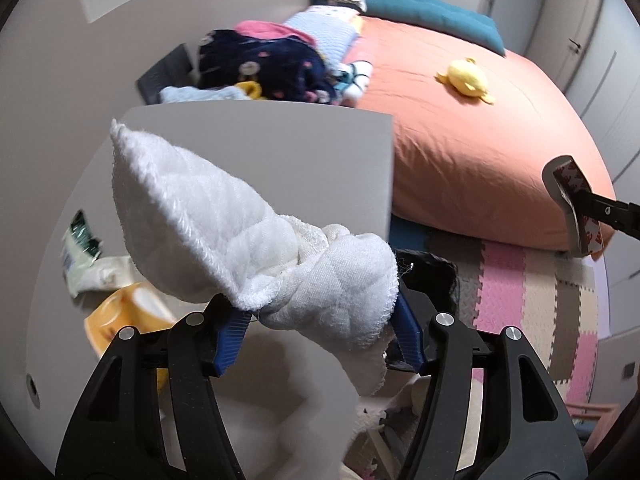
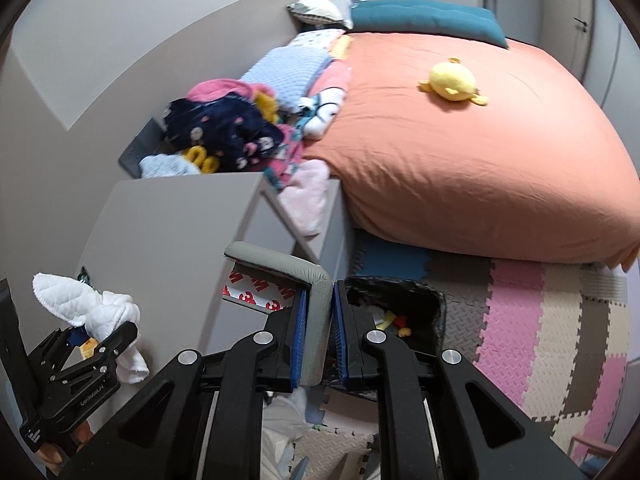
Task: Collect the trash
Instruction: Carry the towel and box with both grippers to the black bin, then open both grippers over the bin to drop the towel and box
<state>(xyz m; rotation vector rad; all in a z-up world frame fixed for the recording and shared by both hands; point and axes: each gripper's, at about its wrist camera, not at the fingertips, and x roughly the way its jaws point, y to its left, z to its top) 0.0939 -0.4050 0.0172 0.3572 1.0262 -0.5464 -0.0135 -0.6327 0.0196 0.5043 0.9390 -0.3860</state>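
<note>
Two grippers loaded over a bedroom floor, each with one piece of trash.

Left gripper (image 1: pixel 320 320) is parted fairly wide, pads pressing a bunched white quilted cloth (image 1: pixel 224 216); its long end points up-left, its lower tail blurred and cut off behind the fingers. Right gripper (image 2: pixel 320 336) is nearly closed on a grey foam corner strip (image 2: pixel 304 276), bent, taped side facing left. Black bin (image 2: pixel 420 312) sits beside the bed (image 2: pixel 460 168); contents partly hidden, yellow and red bits show.
</note>
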